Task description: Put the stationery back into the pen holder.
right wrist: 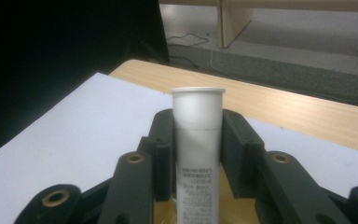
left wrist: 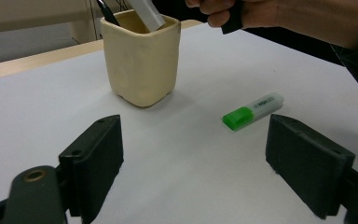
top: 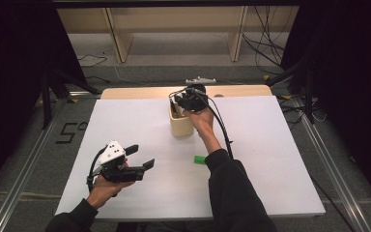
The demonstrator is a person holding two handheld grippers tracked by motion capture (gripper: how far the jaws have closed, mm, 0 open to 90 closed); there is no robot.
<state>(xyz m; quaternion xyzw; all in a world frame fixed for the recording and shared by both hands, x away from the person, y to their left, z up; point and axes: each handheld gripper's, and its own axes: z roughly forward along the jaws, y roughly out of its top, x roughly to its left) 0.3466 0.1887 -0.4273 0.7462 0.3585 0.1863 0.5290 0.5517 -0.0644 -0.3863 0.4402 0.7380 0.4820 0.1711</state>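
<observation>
A cream ceramic cup (top: 181,124) (left wrist: 141,56) stands near the far middle of the white table. My right gripper (top: 189,99) hovers right over its mouth, shut on a white tube (right wrist: 197,154) whose lower end dips into the cup (right wrist: 163,210); that tube (left wrist: 147,13) leans out of the rim beside a dark pen (left wrist: 106,10). A green-capped highlighter (top: 199,159) (left wrist: 253,110) lies flat on the table, right of the cup. My left gripper (top: 141,157) (left wrist: 205,163) is held low at the front left, open and empty, aimed toward cup and highlighter.
The white sheet (top: 125,125) covers a wooden tabletop whose far edge (top: 145,91) shows. A small grey object (top: 200,80) sits beyond that edge. Cables (top: 265,38) and shelf legs (top: 118,38) are on the floor behind. The right gripper's cable (top: 222,128) trails along the forearm.
</observation>
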